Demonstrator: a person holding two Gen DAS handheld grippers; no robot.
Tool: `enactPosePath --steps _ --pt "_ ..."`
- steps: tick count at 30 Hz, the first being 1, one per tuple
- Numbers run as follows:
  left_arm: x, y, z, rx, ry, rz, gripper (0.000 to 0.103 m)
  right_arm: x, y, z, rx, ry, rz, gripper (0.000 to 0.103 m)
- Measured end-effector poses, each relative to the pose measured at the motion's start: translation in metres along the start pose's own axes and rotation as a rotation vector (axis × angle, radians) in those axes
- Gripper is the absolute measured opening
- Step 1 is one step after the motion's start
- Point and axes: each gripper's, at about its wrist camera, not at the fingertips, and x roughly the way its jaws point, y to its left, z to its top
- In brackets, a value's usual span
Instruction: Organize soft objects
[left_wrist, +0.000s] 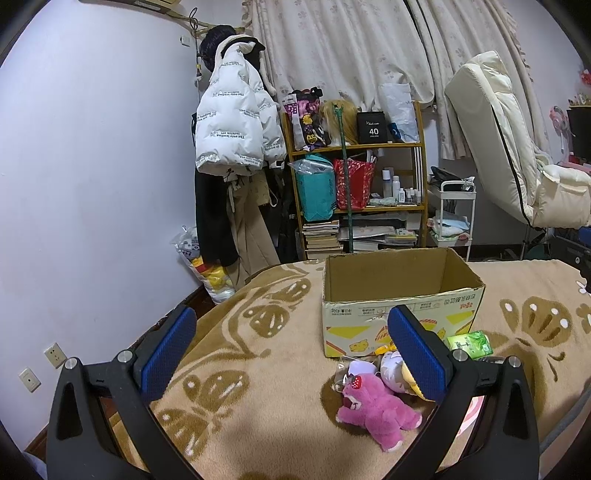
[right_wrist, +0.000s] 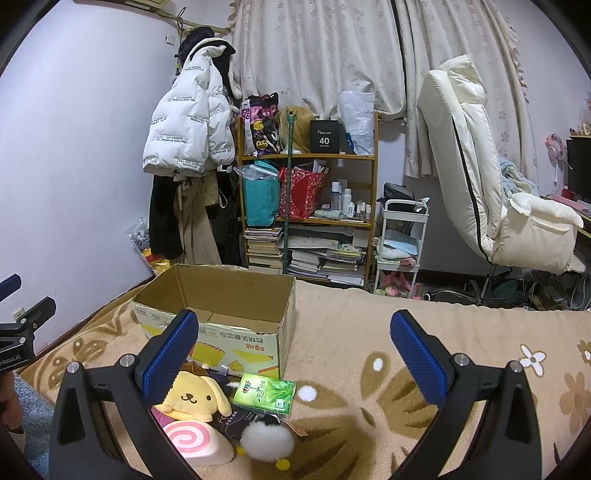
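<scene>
An open, empty cardboard box (left_wrist: 399, 284) stands on the tan patterned blanket (left_wrist: 258, 369); it also shows in the right wrist view (right_wrist: 221, 306). In front of it lies a pile of soft toys: a pink plush bear (left_wrist: 376, 410), a white-purple plush (left_wrist: 391, 369), a yellow dog plush (right_wrist: 192, 397), a pink swirl roll plush (right_wrist: 195, 439), a white pompom (right_wrist: 267, 441) and a green tissue pack (right_wrist: 266, 393). My left gripper (left_wrist: 291, 350) is open and empty, left of the pile. My right gripper (right_wrist: 295, 354) is open and empty, above the pile's right side.
A wooden shelf (right_wrist: 306, 199) full of bags, bottles and books stands behind the bed. A white puffer jacket (left_wrist: 236, 125) hangs on the wall. A white chair (right_wrist: 498, 177) stands at the right. A small white cart (right_wrist: 402, 243) is beside the shelf.
</scene>
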Motion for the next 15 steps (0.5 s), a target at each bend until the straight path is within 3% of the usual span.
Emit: enactPosePath --steps 15 --pt "0.0018 -0.0008 -0.0021 -0.001 0.006 -0.003 0.102 0.0006 -0.0001 -0.0004 0.0 0.001 0.0 0.103"
